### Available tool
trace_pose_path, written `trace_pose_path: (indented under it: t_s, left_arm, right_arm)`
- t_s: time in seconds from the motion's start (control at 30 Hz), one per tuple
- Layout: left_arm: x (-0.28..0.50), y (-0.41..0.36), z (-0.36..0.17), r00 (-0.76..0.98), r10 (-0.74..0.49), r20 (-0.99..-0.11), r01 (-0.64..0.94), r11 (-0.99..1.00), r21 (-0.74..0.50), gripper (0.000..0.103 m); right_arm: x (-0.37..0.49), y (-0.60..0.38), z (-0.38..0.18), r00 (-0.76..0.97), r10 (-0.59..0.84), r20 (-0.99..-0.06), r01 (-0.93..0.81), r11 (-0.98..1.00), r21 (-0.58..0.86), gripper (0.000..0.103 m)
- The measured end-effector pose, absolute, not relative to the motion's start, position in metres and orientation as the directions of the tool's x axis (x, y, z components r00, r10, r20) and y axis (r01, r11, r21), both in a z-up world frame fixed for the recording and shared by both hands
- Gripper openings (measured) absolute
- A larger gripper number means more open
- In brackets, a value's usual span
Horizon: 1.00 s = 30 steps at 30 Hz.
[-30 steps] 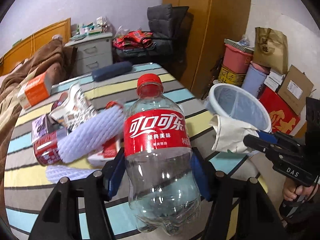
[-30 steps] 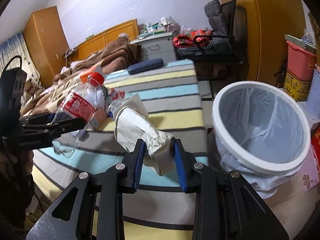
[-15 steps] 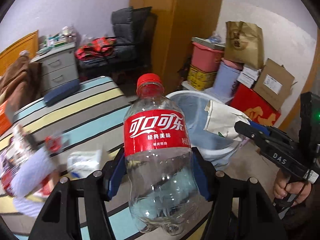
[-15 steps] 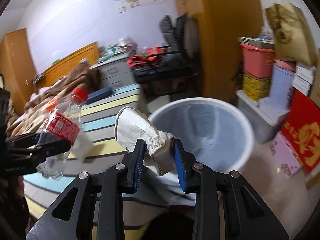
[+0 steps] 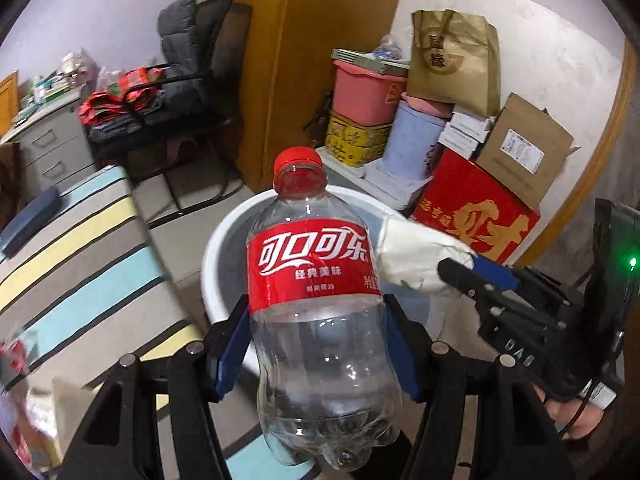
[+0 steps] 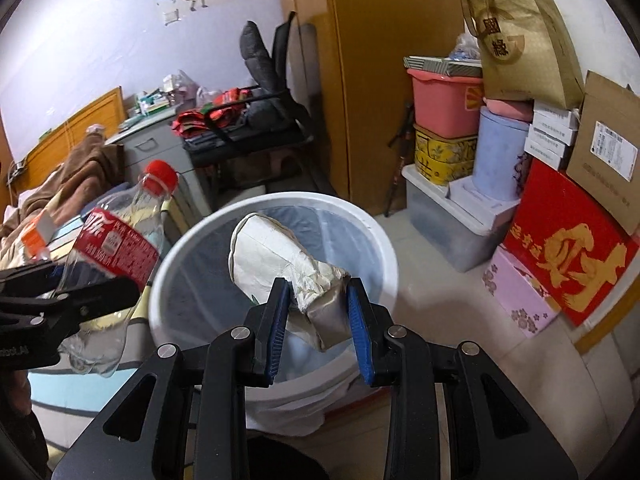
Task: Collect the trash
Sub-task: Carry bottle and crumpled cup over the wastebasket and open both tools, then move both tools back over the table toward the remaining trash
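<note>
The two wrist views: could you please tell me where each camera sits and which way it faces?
Left wrist: on the left gripper, facing forward over the held Coke bottle toward the white bin; the right gripper and a hand show.
Right wrist: on the right gripper, facing down past the crumpled carton into the bin; the left gripper shows.
Shared: bottle, carton, bin.

Through the left wrist camera I saw my left gripper [image 5: 320,354] clamped on an empty cola bottle [image 5: 320,320], red cap up, filling the centre of the frame. Behind it sat the white trash bin [image 5: 224,252]. From the right edge my right gripper [image 5: 472,270] reached in, pinching a crumpled white wrapper [image 5: 416,258] above the bin. A striped table [image 5: 84,264] lay at left.
</note>
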<state>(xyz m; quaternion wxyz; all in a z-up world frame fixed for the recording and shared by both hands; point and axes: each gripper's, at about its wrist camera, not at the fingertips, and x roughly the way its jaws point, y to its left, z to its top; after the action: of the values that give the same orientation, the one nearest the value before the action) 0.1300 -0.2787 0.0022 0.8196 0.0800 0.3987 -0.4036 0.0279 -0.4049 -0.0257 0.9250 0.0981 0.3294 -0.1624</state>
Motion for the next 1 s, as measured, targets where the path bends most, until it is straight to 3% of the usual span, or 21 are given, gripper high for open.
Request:
trace_pose_path:
  t_s: [0.33,0.53,0.67,1.0]
  left_arm:
    - [0.147,-0.31,-0.02,0.312,-0.573,-0.758,0.725,0.659,-0.2,0.066]
    - [0.152,-0.307,-0.019,0.326,-0.582,-0.745,0.713,0.669,-0.21,0.076]
    - [0.151,-0.297,-0.012,0.36,-0.574,-0.735,0.7,0.687,-0.194,0.076]
    - [0.134,-0.249,0.004,0.427,-0.565,-0.706,0.663,0.727,-0.181,0.076]
  right_arm:
    - [0.045,-0.414,-0.036,0.662,-0.303,-0.685,0.384,0.923,-0.036,0.033]
    - [0.046,-0.417,-0.037,0.665,-0.268,-0.697,0.359,0.933,-0.016,0.037]
    - [0.042,-0.418,-0.037,0.661,-0.274,-0.699,0.377,0.926,-0.006,0.052]
    - [0.029,-0.398,-0.022,0.705,-0.268,-0.657,0.374,0.927,0.024,0.052]
